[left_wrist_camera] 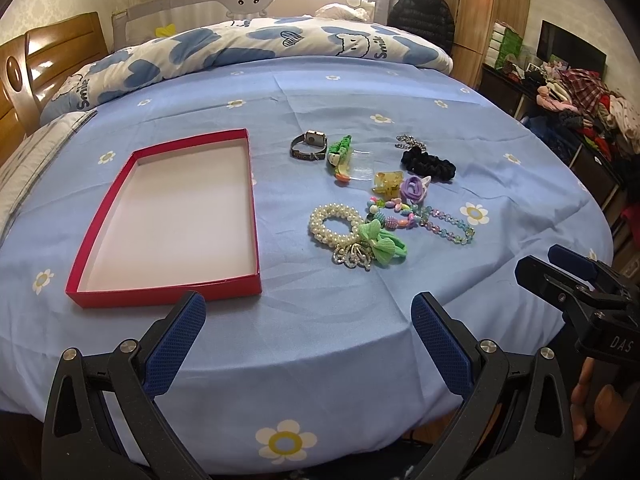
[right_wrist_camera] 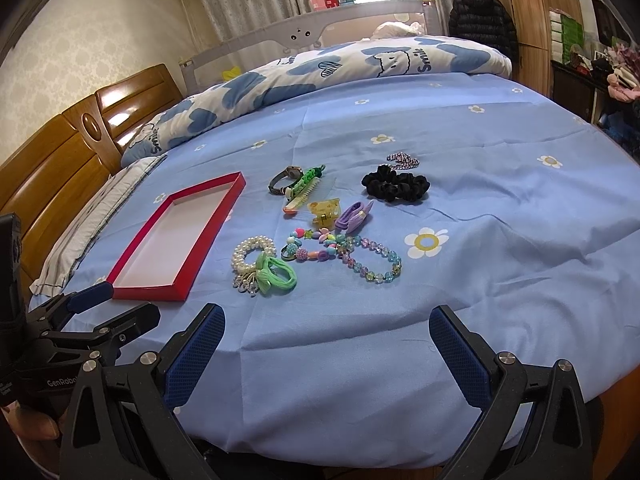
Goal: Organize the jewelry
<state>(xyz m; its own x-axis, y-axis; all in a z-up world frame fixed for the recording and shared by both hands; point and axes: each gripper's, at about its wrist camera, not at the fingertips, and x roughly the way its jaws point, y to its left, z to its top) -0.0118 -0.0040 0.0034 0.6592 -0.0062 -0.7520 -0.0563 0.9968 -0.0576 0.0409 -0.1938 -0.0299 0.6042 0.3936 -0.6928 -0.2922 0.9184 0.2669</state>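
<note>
A shallow red box point(left_wrist_camera: 256, 216) point(right_wrist_camera: 224, 204) with a white floor lies empty on the blue bedsheet, left of a cluster of jewelry. The cluster holds a watch point(left_wrist_camera: 310, 145) point(right_wrist_camera: 285, 178), a green comb clip point(left_wrist_camera: 340, 156) point(right_wrist_camera: 304, 190), a yellow claw clip point(left_wrist_camera: 387, 182) point(right_wrist_camera: 323, 210), a purple flower clip point(left_wrist_camera: 416, 189) point(right_wrist_camera: 356, 214), a black scrunchie point(left_wrist_camera: 428, 164) point(right_wrist_camera: 394, 186), a pearl bracelet point(left_wrist_camera: 332, 222) point(right_wrist_camera: 250, 254), a green bow hair tie point(left_wrist_camera: 382, 242) point(right_wrist_camera: 276, 276) and a colourful bead necklace point(left_wrist_camera: 436, 222) point(right_wrist_camera: 360, 260). My left gripper point(left_wrist_camera: 308, 332) stands open at the bed's near edge, empty. My right gripper point(right_wrist_camera: 326, 344) is open too, empty.
A rolled blue-and-white quilt point(left_wrist_camera: 256, 46) point(right_wrist_camera: 320, 68) lies across the far side of the bed. A wooden headboard point(right_wrist_camera: 60, 152) is at the left, a wardrobe point(left_wrist_camera: 484, 0) and cluttered shelves point(left_wrist_camera: 580, 96) at the right. Bare sheet point(right_wrist_camera: 500, 240) stretches right of the jewelry.
</note>
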